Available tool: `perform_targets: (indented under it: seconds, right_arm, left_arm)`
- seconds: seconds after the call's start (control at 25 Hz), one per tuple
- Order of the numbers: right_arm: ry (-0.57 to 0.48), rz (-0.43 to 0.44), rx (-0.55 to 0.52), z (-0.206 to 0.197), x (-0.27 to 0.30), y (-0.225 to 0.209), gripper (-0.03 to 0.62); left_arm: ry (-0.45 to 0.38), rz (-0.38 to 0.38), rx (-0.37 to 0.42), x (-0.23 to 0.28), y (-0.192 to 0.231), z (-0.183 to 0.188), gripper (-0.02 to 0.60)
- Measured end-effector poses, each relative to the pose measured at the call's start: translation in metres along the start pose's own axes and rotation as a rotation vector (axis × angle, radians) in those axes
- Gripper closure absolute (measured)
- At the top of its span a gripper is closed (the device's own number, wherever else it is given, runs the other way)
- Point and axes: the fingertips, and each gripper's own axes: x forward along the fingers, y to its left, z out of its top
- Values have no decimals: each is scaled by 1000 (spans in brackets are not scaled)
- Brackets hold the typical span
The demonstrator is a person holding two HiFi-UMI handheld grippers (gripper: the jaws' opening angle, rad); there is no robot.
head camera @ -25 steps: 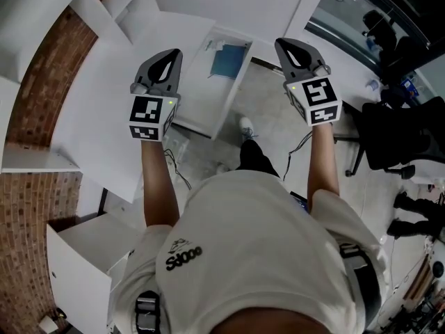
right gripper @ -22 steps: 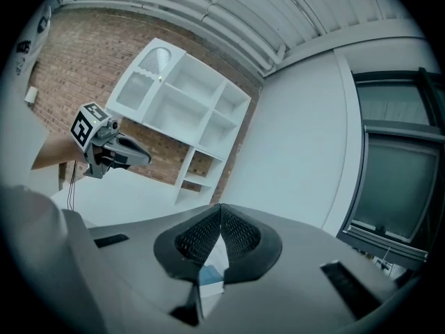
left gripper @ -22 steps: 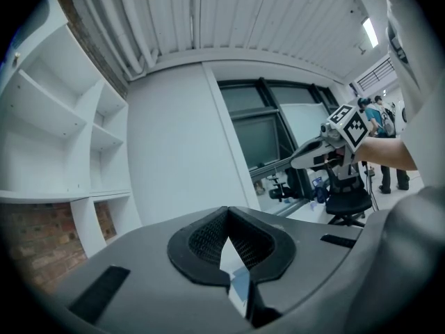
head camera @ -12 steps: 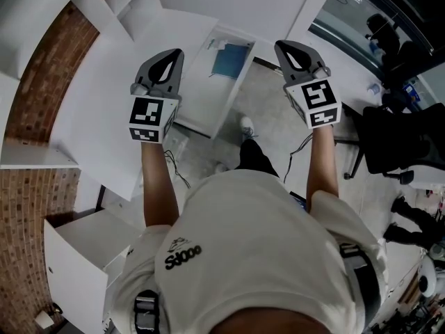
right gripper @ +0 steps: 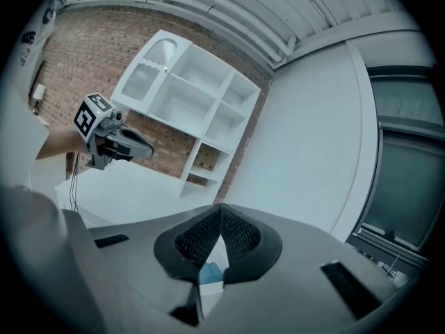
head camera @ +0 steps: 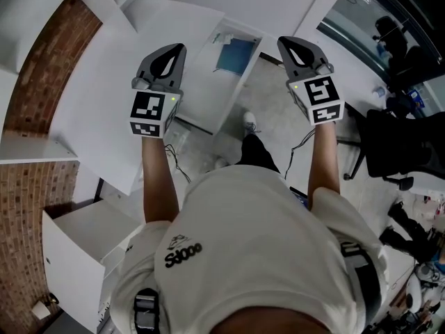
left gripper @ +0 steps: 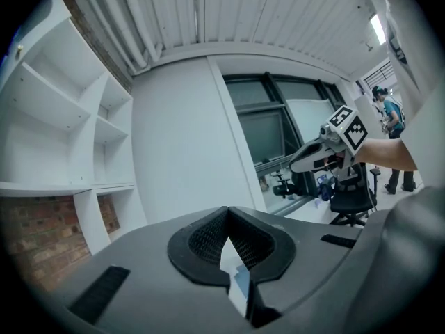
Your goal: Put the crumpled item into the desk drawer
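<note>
White drawer (head camera: 205, 92) sits open just below both tools; left gripper (head camera: 177, 49) and right gripper (head camera: 283, 44) are clenched, holding nothing; crumpled thing inside? I cannot tell.

Quick tally here: two grippers up, the left gripper (head camera: 179, 49) and the right gripper (head camera: 284, 44). Each carries one marker cube (head camera: 149, 113), so that's two. One white desk (head camera: 104, 96), and one drawer (head camera: 205, 92) open beside it, with one flat blue item (head camera: 234, 54) inside. One white shelf unit (right gripper: 188, 103). At the right, two black office chairs (head camera: 393, 141), one near, one farther back.
</note>
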Motion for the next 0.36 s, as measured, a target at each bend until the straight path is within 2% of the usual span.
perform_targets:
  seconds: [0.36]
  right_arm:
    - [17,25,13,-18,29,-6,588]
  left_arm:
    - [40,6,-6,21,11,-24,571]
